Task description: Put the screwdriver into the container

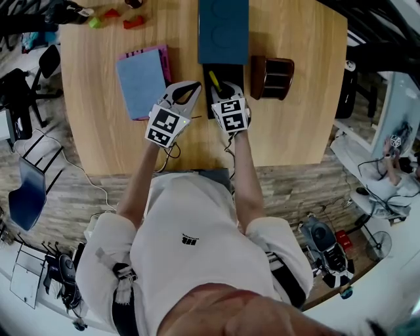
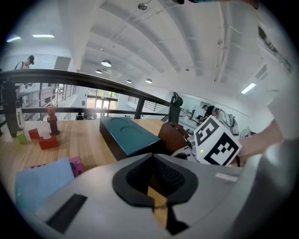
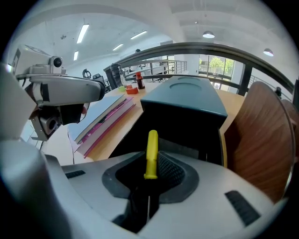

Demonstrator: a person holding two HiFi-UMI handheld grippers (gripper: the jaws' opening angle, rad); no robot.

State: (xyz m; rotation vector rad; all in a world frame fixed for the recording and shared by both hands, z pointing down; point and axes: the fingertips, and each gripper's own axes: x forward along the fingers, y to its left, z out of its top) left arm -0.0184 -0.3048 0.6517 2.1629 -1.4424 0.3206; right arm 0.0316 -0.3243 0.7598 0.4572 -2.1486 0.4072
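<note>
- 1 step seems left: right gripper point(image 3: 149, 161), jaws slightly apart around the screwdriver point(image 3: 150, 144), must let go and withdraw.
- Yellow handle already points into the black container point(image 1: 206, 102), mid-worktop toward its far edge.
- Left gripper point(image 2: 150, 156) closed, empty.

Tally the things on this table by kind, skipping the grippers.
Toy blocks: 3
Folders: 2
Teal box: 1
Black container: 1
Brown wooden holder: 1
Screwdriver: 1
Bottle: 1
Total: 10
</note>
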